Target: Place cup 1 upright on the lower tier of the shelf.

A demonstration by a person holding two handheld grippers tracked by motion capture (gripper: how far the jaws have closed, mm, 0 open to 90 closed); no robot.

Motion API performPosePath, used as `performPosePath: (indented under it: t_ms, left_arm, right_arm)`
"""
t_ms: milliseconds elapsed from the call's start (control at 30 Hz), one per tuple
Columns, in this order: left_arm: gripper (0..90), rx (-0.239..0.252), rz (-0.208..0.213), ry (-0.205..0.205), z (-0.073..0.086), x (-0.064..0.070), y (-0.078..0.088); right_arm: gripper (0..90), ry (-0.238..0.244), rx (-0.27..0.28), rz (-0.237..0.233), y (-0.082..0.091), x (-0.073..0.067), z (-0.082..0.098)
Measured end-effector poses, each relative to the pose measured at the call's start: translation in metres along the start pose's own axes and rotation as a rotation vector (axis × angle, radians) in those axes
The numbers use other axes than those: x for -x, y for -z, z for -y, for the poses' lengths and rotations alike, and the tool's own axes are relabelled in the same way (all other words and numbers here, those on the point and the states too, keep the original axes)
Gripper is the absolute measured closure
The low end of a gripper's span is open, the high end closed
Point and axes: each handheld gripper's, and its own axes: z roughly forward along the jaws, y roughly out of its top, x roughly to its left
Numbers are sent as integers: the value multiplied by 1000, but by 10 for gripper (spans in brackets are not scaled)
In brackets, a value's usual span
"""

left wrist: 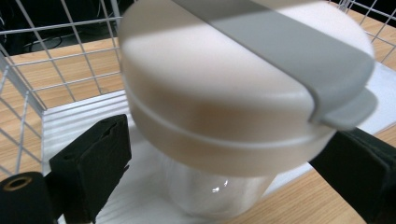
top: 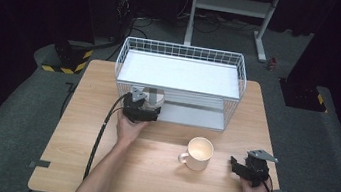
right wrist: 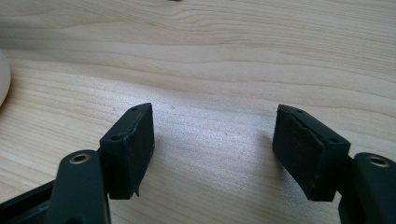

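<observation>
High view: the left tool (top: 149, 107) sits at the open front of the white wire basket (top: 184, 52), reaching towards a jar (top: 154, 97) that stands on the basket's lower white shelf (top: 191, 115), near its left end. The left gripper view brings the jar close: a clear glass body (left wrist: 210, 196), narrower than the lid, under a broad, round, cream-coloured lid (left wrist: 224, 93) with a seam line running round its side. A flat grey strap (left wrist: 299, 51) crosses the top of the lid and ends in a small tab that overhangs the rim. The lid is blurred here, so its finer surface detail is hard to read. The left tool's black pads (left wrist: 91, 163) stand wide on either side of the glass body below the lid, with a gap showing between the near pad and the glass; the far pad looks clear of it too, though the lid hides part of that side. So the left tool is open, with the jar between its jaws but not pressed.

Further right on the wooden counter (top: 98, 166), a cream mug (top: 198, 154) stands upright, its handle turned left. Right again, the right tool (top: 236, 167) rests low near the counter's front right corner, well apart from the mug. In the right gripper view its pads (right wrist: 133, 144) are parted with bare wood between them: open, holding nothing.
</observation>
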Motion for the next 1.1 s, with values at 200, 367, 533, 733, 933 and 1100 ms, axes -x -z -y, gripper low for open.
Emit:
performPosePath:
  t_ms: [200, 367, 533, 733, 933, 1100]
  left_arm:
    - [104, 11, -2, -9, 2, 1, 10]
    - [116, 27, 3, -1, 6, 2, 20]
    - [153, 35, 9, 8, 10, 1, 30]
    - [199, 34, 19, 3, 16, 6, 39]
    - [279, 16, 32, -11, 20, 11, 41]
    - [397, -14, 30, -15, 22, 14, 37]
  right_arm:
    - [294, 0, 0, 0, 0, 0, 0]
    - [294, 0, 0, 0, 0, 0, 0]
    - [294, 0, 0, 0, 0, 0, 0]
    - [294, 0, 0, 0, 0, 0, 0]
    - [294, 0, 0, 0, 0, 0, 0]
    - [294, 0, 0, 0, 0, 0, 0]
